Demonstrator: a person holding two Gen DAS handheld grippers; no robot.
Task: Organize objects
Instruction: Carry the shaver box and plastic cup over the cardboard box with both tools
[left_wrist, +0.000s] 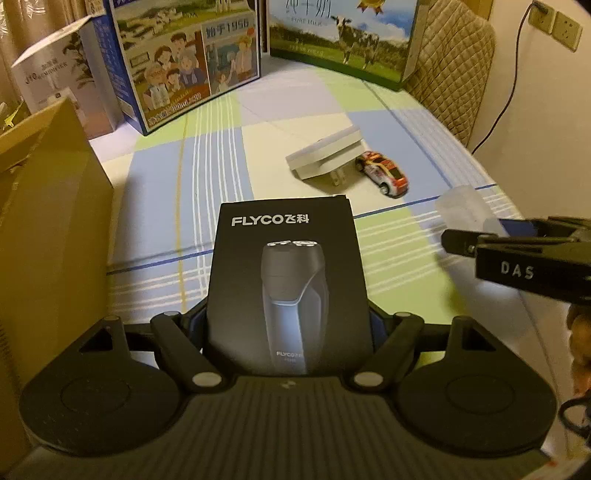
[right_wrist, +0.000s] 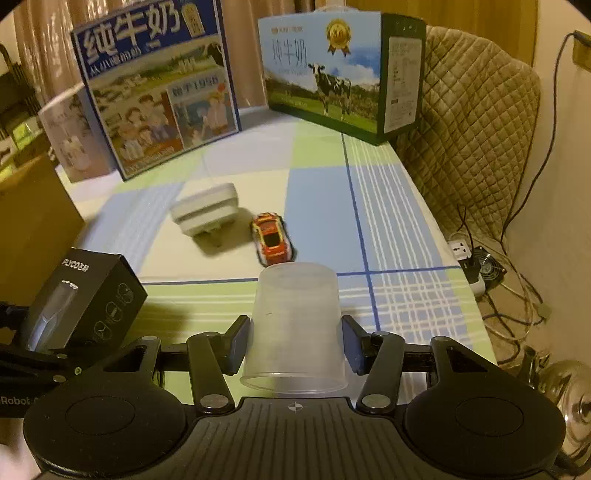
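My left gripper (left_wrist: 290, 325) is shut on a black shaver box (left_wrist: 288, 280) marked FLYCO, held above the checked tablecloth; the same box (right_wrist: 85, 299) shows at the lower left of the right wrist view. My right gripper (right_wrist: 295, 343) is shut on a clear plastic cup (right_wrist: 295, 325), its blue pads (right_wrist: 240, 343) pressing the cup's sides, the cup's mouth toward the camera. In the left wrist view that cup (left_wrist: 461, 210) and the right gripper's fingers (left_wrist: 517, 258) appear at the right. A small orange toy car (right_wrist: 273, 238) and a white plug adapter (right_wrist: 207, 214) lie on the cloth ahead.
Two milk cartons (right_wrist: 159, 92) (right_wrist: 332, 74) stand at the table's back, with a white box (right_wrist: 70, 136) at the left. A brown cardboard box (left_wrist: 48, 229) rises close at the left. A padded chair (right_wrist: 476, 147) and floor cables lie to the right.
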